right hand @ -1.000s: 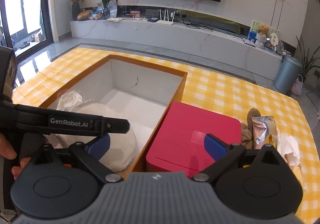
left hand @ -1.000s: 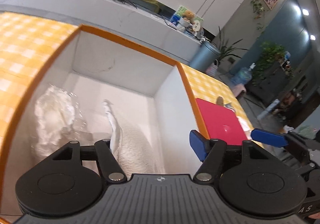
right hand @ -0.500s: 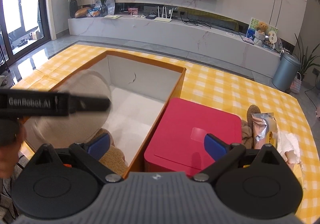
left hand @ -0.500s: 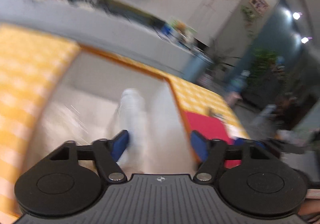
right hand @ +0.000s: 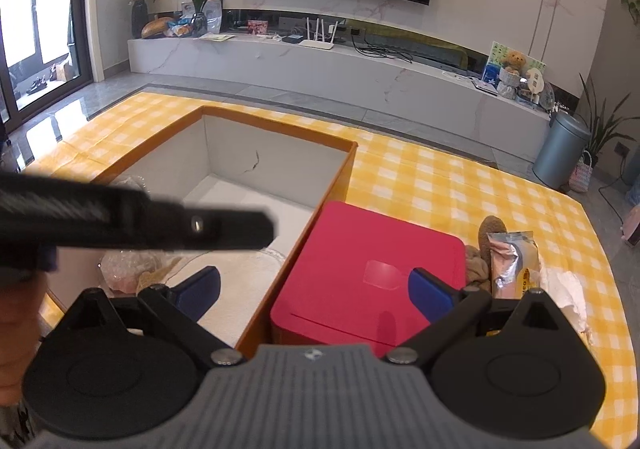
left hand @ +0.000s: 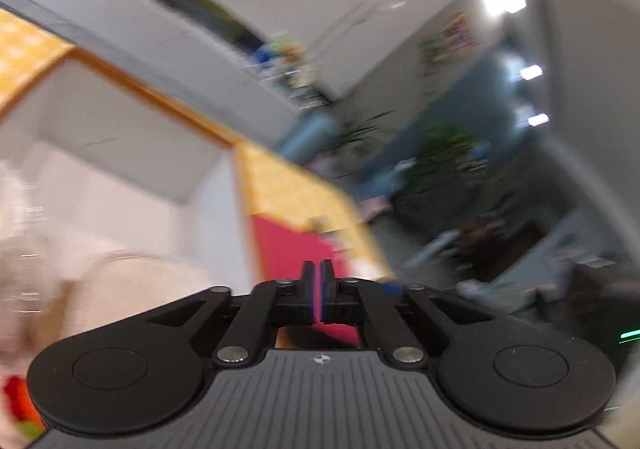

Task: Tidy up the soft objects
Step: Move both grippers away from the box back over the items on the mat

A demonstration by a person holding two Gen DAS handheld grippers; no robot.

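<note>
Left tool (left hand: 319, 269) pinched narrow, jaws almost touching, nothing between them; left view heavily motion-blurred. Seen from the right camera as a dark bar (right hand: 160, 223) crossing over the box (right hand: 280, 135) near its left side. Right tool (right hand: 314, 287) spread wide, empty, hovering over the seam between box and red case (right hand: 376, 249).

Soft things already in the box: white fluffy item (right hand: 240, 289) on the floor, crinkly plastic-wrapped bundle (right hand: 124, 269) at the near-left corner. In the left view only a pale blur (left hand: 132, 289) low in the box, not identifiable. Left outside on the tabletop (right hand: 460, 189), right of the red case: brown plush (right hand: 490, 233), foil snack pack (right hand: 514, 265) lying partly on it, white crumpled paper (right hand: 568, 289) beside the pack.

Judged stage: partway, some soft items boxed, plush likely next for the right tool.

Risks:
- Plush wedged against the red case and under the foil pack; a grab there could catch the pack too, or drag it off the tabletop edge, which is close on that side.
- Foil slick and stiff, may slide out of a shared pinch mid-carry.
- Red case stands between plush and box; low carry could clip its top or shove it against the box wall.
- Left tool sits across the box opening; both tools heading there could collide.
- Fast left swing with blurred view: easy to hit the orange rim.
- Crumpled paper light, could be swept away by a passing tool.
</note>
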